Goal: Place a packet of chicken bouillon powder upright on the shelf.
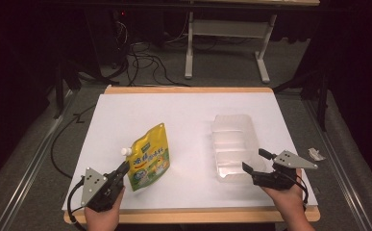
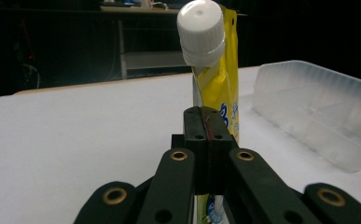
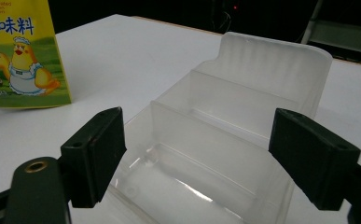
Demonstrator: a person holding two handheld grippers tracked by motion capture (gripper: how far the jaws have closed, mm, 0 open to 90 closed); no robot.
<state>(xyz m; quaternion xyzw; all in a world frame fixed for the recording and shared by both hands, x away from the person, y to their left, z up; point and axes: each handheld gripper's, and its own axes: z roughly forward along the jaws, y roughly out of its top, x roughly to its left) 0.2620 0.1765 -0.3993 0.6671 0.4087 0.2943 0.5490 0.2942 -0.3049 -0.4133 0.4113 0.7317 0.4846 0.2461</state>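
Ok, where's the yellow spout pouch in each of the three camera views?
High view: yellow pouch left of centre, held by the left gripper.
Left gripper view: upright in the middle, white cap on top.
Right gripper view: top left corner.
Shared landmark: the clear plastic tray.

Two handheld grippers: left gripper [image 1: 124,168], right gripper [image 1: 254,160]; black jaws, brass-ringed screw holes, grey triangular plates, black cables.

A white table [image 1: 183,110] with a wood edge — behind it, on the floor, black cables [image 1: 140,60] and a pale desk frame [image 1: 227,43]; beside the table, perhaps crumpled paper [image 1: 315,154].
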